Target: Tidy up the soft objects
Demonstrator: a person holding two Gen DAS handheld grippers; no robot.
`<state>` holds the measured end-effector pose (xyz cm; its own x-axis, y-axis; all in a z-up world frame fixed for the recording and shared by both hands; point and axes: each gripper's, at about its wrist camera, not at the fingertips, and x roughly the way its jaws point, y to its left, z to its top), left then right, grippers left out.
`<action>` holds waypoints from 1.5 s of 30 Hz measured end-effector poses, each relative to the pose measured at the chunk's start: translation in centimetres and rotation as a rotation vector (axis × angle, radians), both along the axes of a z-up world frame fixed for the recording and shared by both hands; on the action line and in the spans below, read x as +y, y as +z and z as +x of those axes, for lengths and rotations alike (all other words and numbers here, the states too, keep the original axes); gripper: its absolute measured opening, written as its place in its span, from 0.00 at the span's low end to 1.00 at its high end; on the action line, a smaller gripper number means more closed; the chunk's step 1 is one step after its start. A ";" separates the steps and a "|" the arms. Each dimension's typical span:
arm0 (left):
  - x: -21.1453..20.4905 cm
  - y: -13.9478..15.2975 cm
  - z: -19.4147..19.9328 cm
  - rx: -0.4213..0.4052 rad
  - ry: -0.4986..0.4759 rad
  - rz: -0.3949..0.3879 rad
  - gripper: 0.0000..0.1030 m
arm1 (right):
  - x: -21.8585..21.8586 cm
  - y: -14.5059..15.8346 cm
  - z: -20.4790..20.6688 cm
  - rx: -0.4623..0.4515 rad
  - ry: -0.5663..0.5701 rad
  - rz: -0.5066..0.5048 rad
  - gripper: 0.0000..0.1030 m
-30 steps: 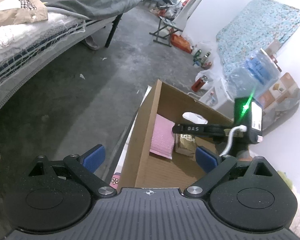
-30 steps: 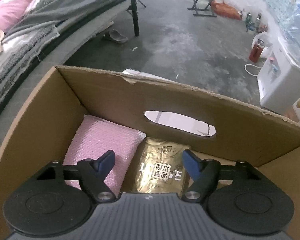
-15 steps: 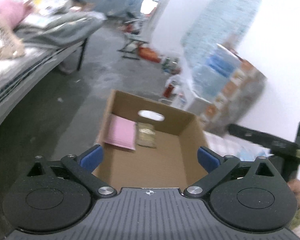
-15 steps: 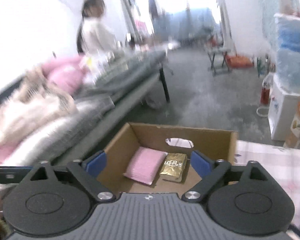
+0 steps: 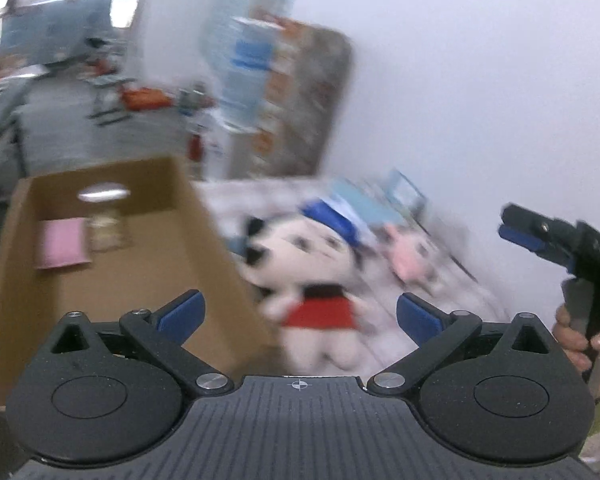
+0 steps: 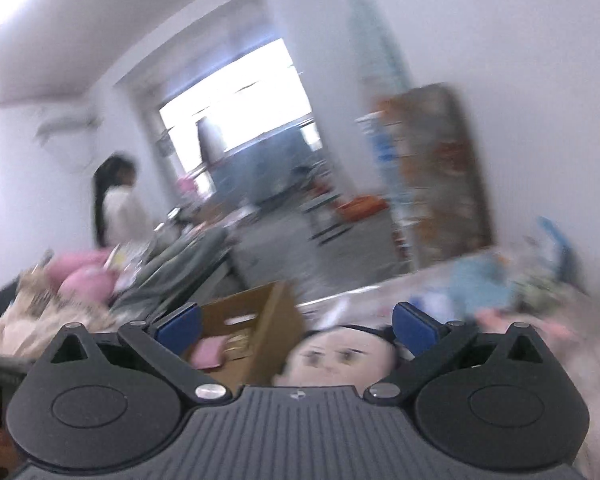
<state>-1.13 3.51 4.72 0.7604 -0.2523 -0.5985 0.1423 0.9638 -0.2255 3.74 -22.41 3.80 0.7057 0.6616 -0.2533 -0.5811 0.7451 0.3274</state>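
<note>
A plush doll (image 5: 316, 276) with a white face, blue cap and red skirt lies on a patterned cloth right of the cardboard box (image 5: 204, 248). The box holds a pink pad (image 5: 62, 246) and a gold packet (image 5: 106, 232). My left gripper (image 5: 298, 314) is open and empty, just short of the doll. My right gripper (image 6: 296, 326) is open and empty above the doll's face (image 6: 336, 358); it also shows at the right edge of the left wrist view (image 5: 520, 232). A pink plush (image 5: 410, 254) lies behind the doll. Both views are blurred.
A bed with pink pillows (image 6: 80, 280) and grey bedding stands left of the box (image 6: 256, 332). A person in white (image 6: 118, 208) stands at the back left. Stacked boxes and a water bottle (image 5: 252, 60) stand against the white wall. Light blue items (image 6: 480, 286) lie on the cloth.
Both grippers have swung right and away from the box toward the plush doll on the cloth. The right gripper has risen out of the box. Both stayed open.
</note>
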 end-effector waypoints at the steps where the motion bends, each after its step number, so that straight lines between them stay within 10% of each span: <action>1: -1.4 -0.5 0.3 0.011 -0.026 0.011 0.99 | -1.6 -0.6 -0.3 0.005 -0.032 0.020 0.61; 19: -17.9 -8.8 13.1 0.036 -0.207 0.233 0.98 | -15.1 -12.9 5.0 0.174 -0.323 0.143 0.61; 33: -22.0 -14.1 21.0 0.134 -0.214 0.202 0.69 | -15.4 -16.8 17.8 0.324 -0.367 0.151 0.61; 45: -22.0 -13.5 18.7 0.197 -0.280 0.157 0.80 | -17.2 -19.5 19.0 0.473 -0.258 0.330 0.55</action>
<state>17.62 -18.52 -8.82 0.5412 -0.3279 -0.7743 0.3743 0.9185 -0.1274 22.70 -39.63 -15.71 0.7150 0.5814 -0.3883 -0.1322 0.6578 0.7415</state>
